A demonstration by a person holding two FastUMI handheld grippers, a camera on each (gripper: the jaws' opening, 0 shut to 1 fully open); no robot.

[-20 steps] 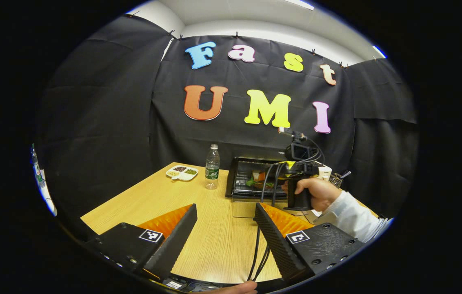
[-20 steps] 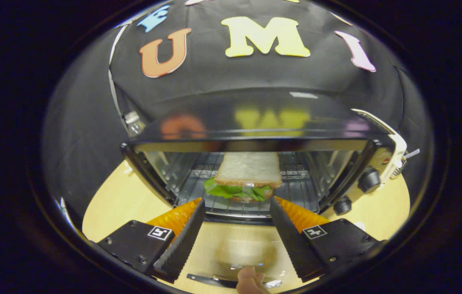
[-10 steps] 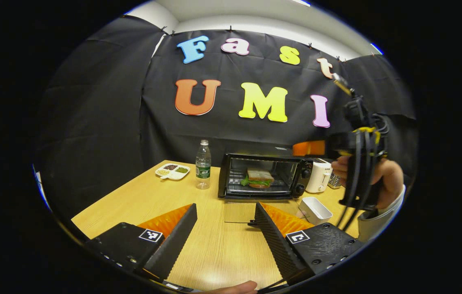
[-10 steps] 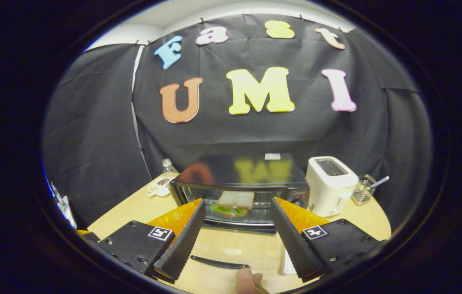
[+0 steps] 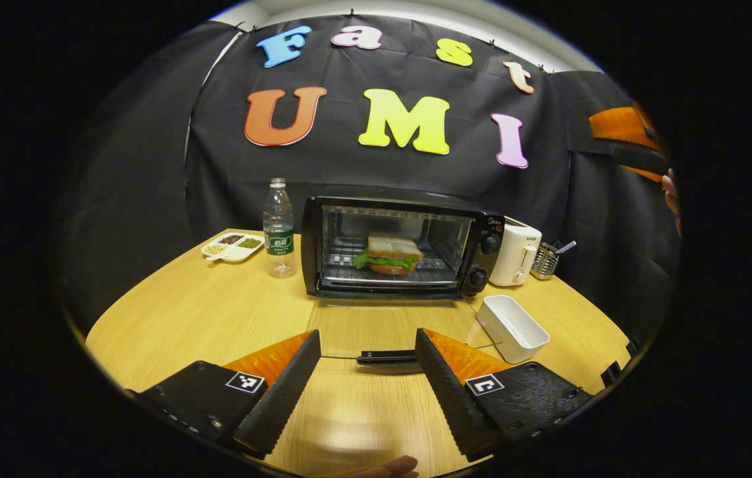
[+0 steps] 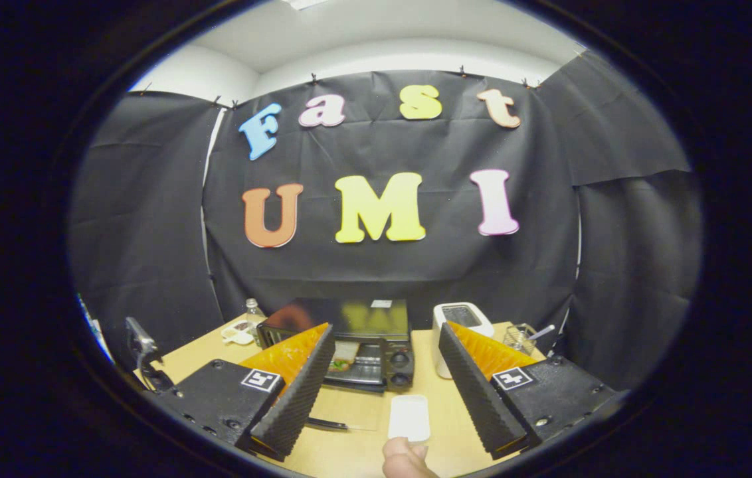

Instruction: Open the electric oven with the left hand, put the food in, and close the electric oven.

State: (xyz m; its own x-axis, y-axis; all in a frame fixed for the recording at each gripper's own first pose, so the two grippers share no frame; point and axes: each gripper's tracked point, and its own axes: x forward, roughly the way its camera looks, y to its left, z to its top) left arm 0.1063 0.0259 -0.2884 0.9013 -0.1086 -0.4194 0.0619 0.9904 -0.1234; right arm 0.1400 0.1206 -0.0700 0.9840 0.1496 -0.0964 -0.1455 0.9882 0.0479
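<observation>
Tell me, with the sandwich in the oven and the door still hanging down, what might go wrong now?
The glass door lies flat on the table; the left gripper, open and just short of the door handle, could slip off that thin bar when lifting. The white dish sits close beside the door and might get knocked. The sandwich rests near the front of the rack, so a hard-swung door might hit it.

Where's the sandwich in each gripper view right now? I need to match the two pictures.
Left gripper view: sandwich on the rack inside the open oven, centre.
Right gripper view: just a sliver of it in the oven mouth, beside the left finger.
Shared landmark: white toaster right of the oven.
</observation>
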